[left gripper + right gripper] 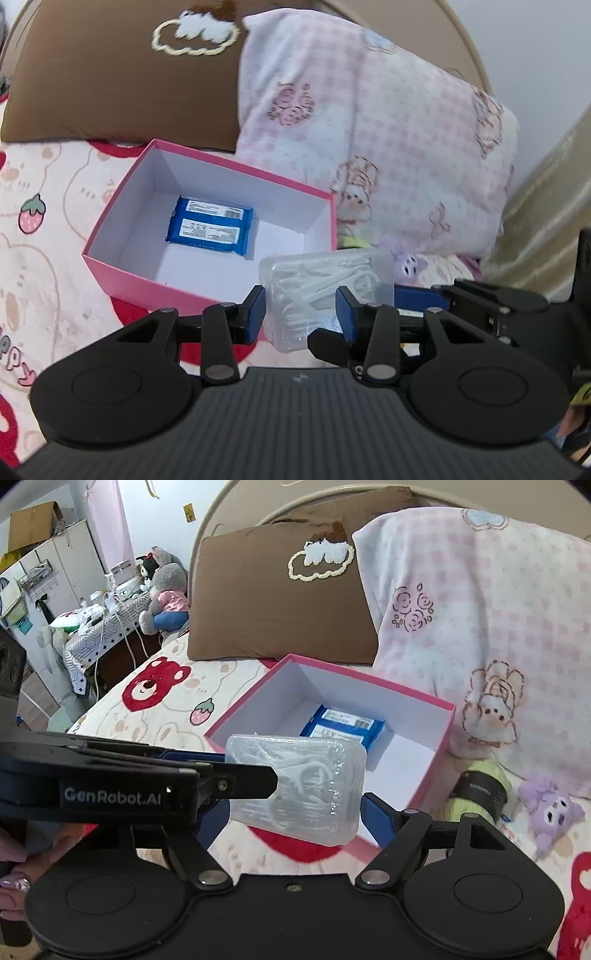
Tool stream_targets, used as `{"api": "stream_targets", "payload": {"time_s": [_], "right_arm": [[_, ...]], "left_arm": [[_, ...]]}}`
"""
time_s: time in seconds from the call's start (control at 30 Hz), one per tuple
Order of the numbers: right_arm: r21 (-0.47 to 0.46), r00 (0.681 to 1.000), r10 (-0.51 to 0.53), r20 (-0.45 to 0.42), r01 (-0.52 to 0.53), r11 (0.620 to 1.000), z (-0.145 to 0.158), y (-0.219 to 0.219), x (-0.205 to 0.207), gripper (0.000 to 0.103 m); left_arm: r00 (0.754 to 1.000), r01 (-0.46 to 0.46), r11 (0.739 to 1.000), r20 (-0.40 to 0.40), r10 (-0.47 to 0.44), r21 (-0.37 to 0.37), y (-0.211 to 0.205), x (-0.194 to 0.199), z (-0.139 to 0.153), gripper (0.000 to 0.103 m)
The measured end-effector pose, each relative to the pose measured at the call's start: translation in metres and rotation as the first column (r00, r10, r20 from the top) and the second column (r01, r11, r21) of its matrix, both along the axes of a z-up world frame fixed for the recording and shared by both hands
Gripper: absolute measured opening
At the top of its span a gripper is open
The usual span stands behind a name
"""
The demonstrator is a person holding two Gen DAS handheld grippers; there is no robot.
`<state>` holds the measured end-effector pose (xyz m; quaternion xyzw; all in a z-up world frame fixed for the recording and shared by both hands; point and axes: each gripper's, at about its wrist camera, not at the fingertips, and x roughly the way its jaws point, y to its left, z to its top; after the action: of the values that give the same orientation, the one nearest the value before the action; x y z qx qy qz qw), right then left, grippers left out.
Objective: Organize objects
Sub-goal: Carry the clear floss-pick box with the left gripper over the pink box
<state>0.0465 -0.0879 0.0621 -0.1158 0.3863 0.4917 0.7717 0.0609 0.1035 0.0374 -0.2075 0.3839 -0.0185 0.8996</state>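
Broadly, a bed with a cartoon bear-and-strawberry sheet (155, 716) fills both views. At the top of each frame lean a brown pillow (122, 92) with a stitched cloud and, to its right, a pink checked blanket (373, 147).

Mid-frame on the sheet sits an open pink box (110, 266) with white walls; a blue packet (210, 230) with white labels lies flat on its floor.

In the left wrist view, lower centre, the left gripper (301, 314) grips a clear plastic case of white floss picks (325, 291), its blue pads pressing the case's two sides. The case hangs over the near right corner of the box.

In the right wrist view the same case sits at centre, with the left gripper's black arm reaching in from the left edge. The right gripper (291, 819) stands wide, its blue fingers (376, 819) either side of the case's lower part; whether they touch it cannot be told.

At lower right of that view lie a green roll with a dark band (476, 790) and a small purple plush (554, 812). A hand (14, 867) shows at the lower left edge.
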Motion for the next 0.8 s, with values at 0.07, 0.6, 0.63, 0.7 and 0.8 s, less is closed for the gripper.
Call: {"api": "stream_targets", "payload": {"time_s": [0.07,0.6,0.63,0.7,0.8], "right_arm": [[-0.008,1.000,-0.005,0.008,0.005,1.000,-0.004,0.009,0.006,0.079],[-0.043,0.985,-0.096,-0.142,0.090,0.995,-0.063,0.082,0.074,0.064],[-0.048,0.983,-0.100,-0.155,0.094,0.994,-0.067,0.084,0.075,0.063],[-0.067,0.983,-0.112,-0.146,0.103,0.992,-0.076,0.090,0.076,0.063],[-0.071,0.976,-0.126,-0.177,0.115,0.991,-0.088,0.094,0.080,0.060]], "left_arm": [[1.000,-0.012,1.000,-0.002,0.012,-0.016,0.011,0.010,-0.006,0.040],[0.977,-0.187,0.982,-0.104,0.184,-0.023,0.069,0.101,-0.077,0.041],[0.975,-0.198,0.980,-0.109,0.195,-0.012,0.069,0.103,-0.080,0.040],[0.975,-0.196,0.981,-0.102,0.195,-0.003,0.068,0.105,-0.086,0.040],[0.972,-0.206,0.978,-0.112,0.205,-0.003,0.071,0.110,-0.096,0.039]]}}
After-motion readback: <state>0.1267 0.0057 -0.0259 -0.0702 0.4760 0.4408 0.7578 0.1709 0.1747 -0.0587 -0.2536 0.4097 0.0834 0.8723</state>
